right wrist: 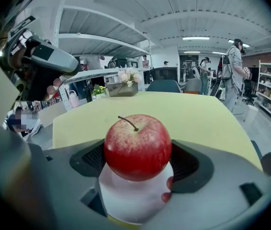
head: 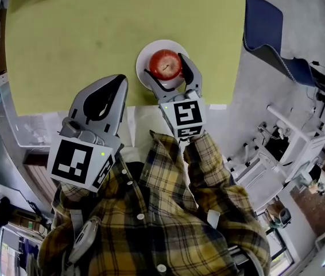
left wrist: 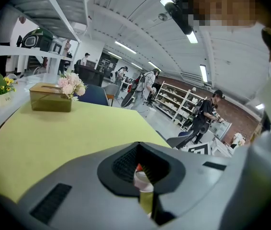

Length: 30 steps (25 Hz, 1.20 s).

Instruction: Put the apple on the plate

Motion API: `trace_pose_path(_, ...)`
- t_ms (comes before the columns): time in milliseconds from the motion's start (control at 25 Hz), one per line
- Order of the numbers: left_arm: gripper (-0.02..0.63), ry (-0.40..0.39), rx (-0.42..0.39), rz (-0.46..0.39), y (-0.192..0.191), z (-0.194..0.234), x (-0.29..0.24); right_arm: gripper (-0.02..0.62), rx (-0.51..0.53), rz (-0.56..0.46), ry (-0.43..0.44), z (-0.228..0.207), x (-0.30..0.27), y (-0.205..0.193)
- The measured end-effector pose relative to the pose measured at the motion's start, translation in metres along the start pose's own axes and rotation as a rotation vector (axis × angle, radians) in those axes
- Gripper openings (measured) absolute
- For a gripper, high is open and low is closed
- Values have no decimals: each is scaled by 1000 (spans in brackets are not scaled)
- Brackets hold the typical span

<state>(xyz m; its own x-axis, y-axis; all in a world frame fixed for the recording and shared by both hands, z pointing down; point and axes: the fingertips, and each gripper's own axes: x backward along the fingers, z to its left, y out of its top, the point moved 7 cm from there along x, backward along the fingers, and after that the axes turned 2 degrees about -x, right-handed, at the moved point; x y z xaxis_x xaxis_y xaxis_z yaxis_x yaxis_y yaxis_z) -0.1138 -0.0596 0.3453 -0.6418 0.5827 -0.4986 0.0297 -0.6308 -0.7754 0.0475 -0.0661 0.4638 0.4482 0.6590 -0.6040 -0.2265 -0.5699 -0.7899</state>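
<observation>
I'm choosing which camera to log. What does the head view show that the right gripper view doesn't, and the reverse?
Head view only: the person's plaid shirt and the black-and-white marker cube on the right gripper. Right gripper view only: a tan box with pink flowers at the table's far end, and people standing near shelves. Both: the round red apple gripped in the right gripper's claw over the round white plate, on the yellow-green table.

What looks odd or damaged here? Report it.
Nothing stands out. The apple is upright and unmarked, stem up, between the jaws of the right hand-held gripper, over the white plate. Nothing is spilled on the yellow table.
</observation>
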Motion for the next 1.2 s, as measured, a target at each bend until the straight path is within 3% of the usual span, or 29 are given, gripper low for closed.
trace_pose_path(320,2,-2,2,-3,1,1,-1,397,27,78,-4,0,-1,-5)
trace_pose_path(1200,2,-24,8,-4,2,-2,-4,397,-27,88,51,-2,2,-6)
